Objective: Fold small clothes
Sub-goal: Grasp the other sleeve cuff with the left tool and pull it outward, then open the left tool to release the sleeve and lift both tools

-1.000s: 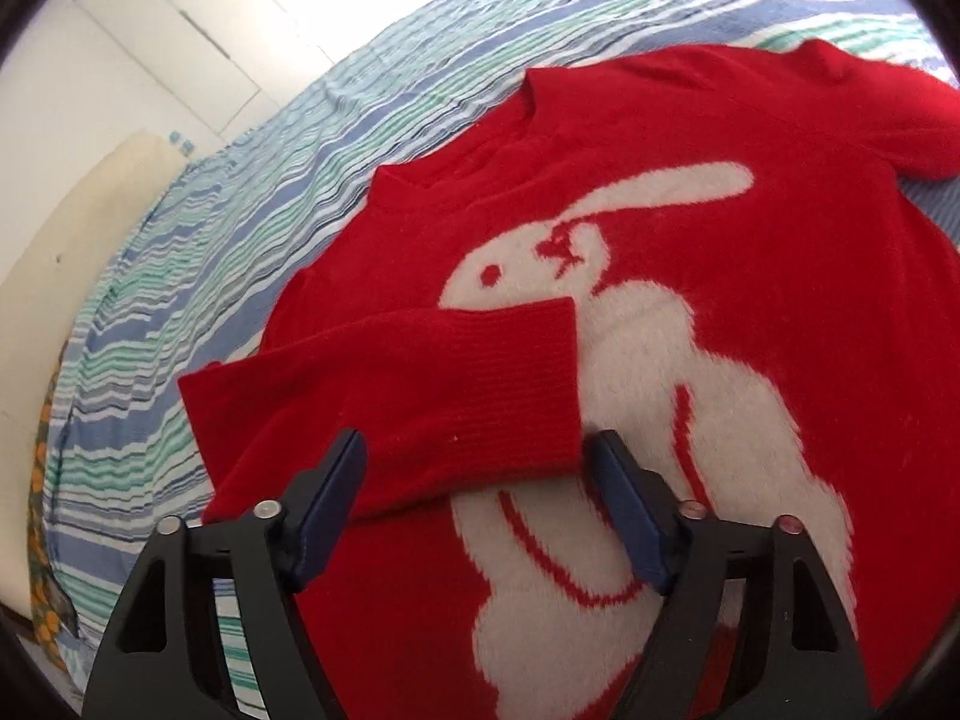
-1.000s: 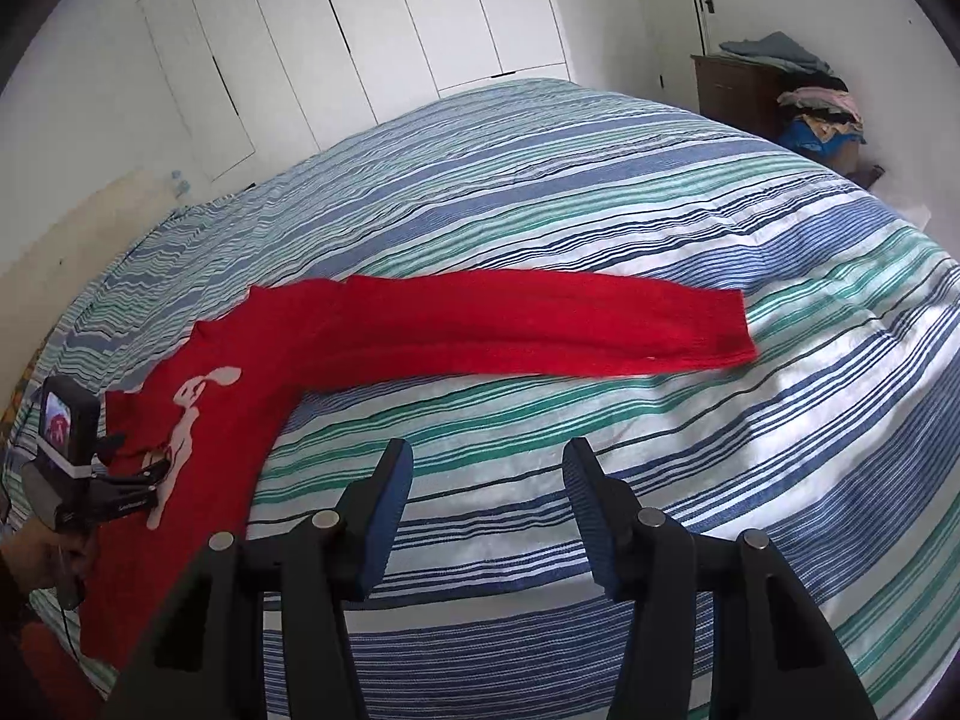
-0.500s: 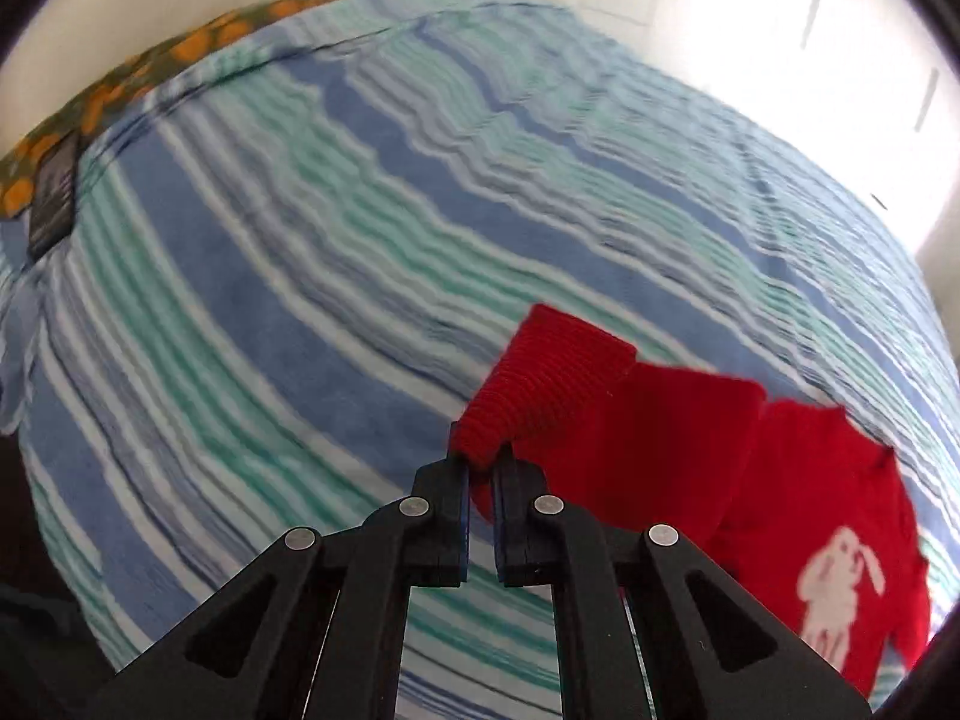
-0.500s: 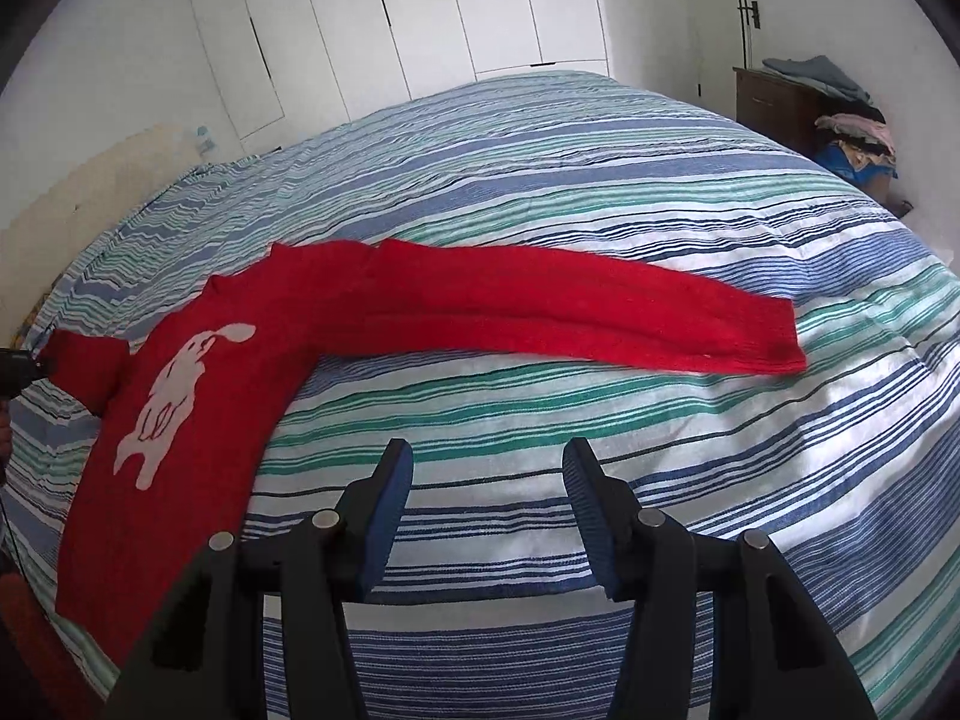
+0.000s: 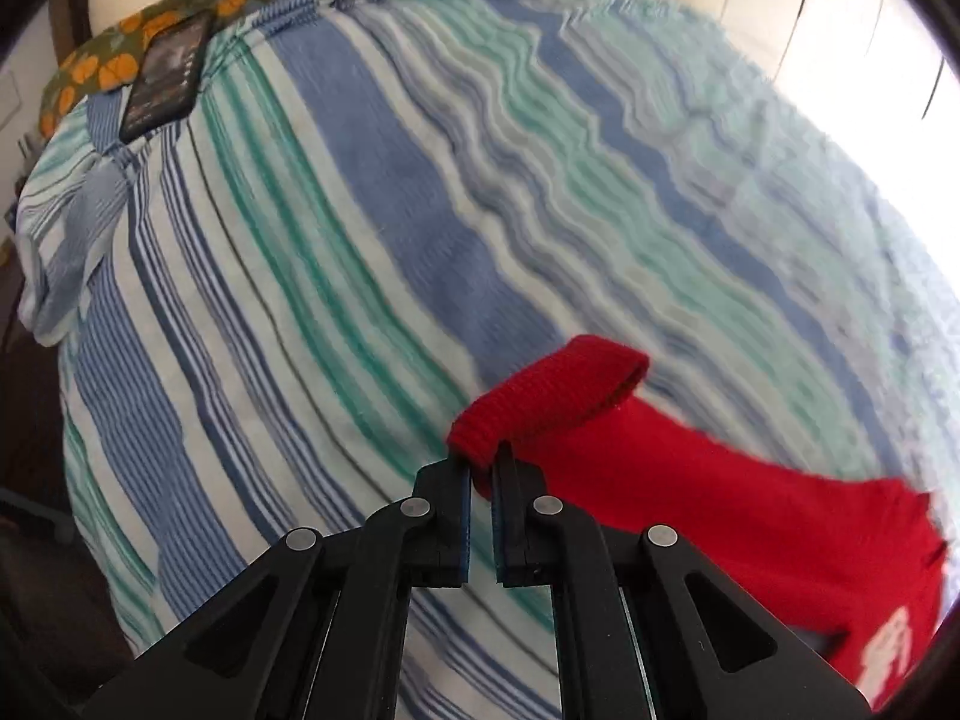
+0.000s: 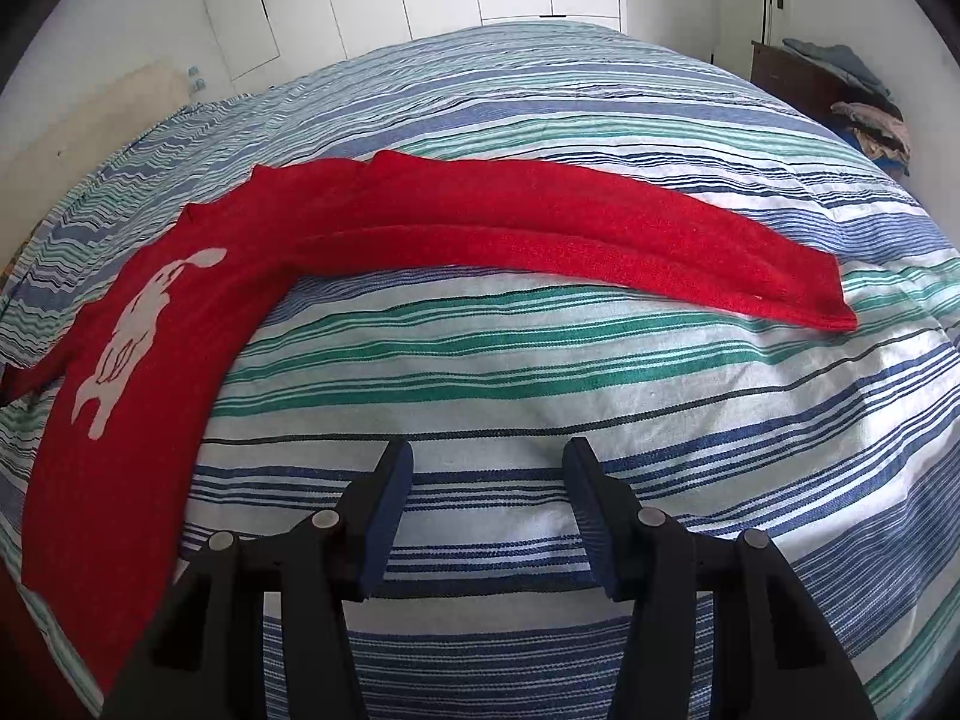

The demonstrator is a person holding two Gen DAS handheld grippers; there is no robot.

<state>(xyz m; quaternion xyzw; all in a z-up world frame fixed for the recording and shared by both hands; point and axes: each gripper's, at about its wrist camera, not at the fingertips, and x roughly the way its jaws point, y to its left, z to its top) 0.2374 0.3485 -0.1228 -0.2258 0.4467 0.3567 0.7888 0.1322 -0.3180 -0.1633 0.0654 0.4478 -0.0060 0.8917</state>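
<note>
Pinching red sweater cuff, left claw closed.

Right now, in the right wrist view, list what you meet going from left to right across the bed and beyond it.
White rabbit motif → red sweater body → outstretched sleeve → sleeve cuff → bare striped bedspread → pile of clothes on the dark dresser.

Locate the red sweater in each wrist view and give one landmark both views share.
Left wrist view: the red sweater fills the lower right; its cuff is pinched in the left gripper.
Right wrist view: the red sweater's body lies at the left, and one sleeve stretches across the middle to the right, beyond the open right gripper.
Shared landmark: the white rabbit on its front, over the striped bedcover.
</note>
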